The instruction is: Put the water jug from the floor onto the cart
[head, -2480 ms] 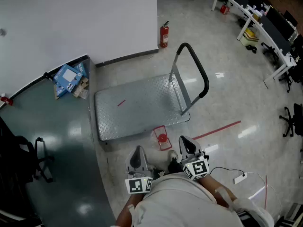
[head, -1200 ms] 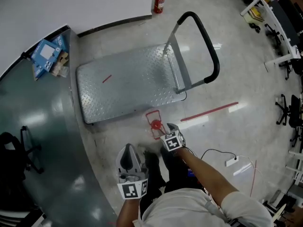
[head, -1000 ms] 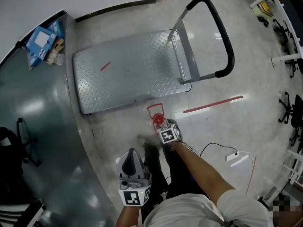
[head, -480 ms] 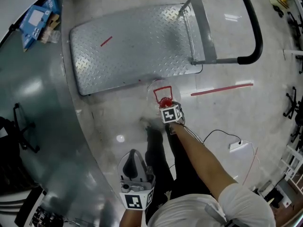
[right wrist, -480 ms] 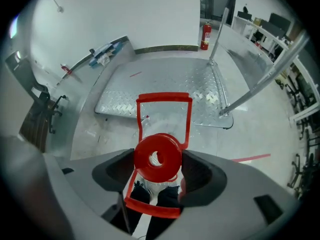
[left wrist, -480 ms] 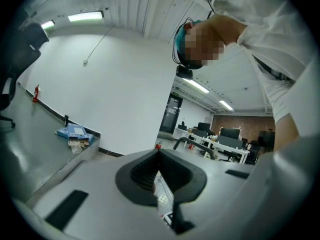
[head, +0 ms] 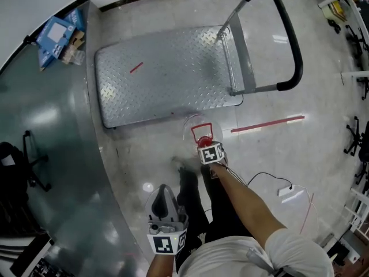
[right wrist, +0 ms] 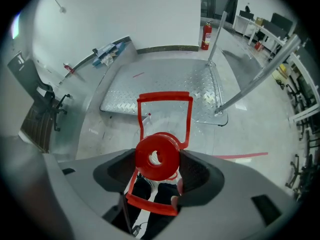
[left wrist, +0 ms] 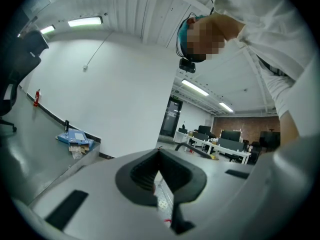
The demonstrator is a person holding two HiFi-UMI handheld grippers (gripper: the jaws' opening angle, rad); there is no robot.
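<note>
The left gripper [head: 163, 190] hangs nearest, its claw pressed together and empty. The right gripper [right wrist: 159, 171] has a spread claw, closing around the red cap [right wrist: 157, 156]. The water jug [head: 197, 130] stands on the floor against the cart [head: 167, 79], and is probably heavy and slick, so take it by the red handle [right wrist: 164, 98].

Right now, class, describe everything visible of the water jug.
The water jug looks like clear plastic, with a red cap and a red rectangular handle. It stands upright on the floor beside the near edge of the cart. The right claw points down over it, jaws closing, cap between them.
</note>
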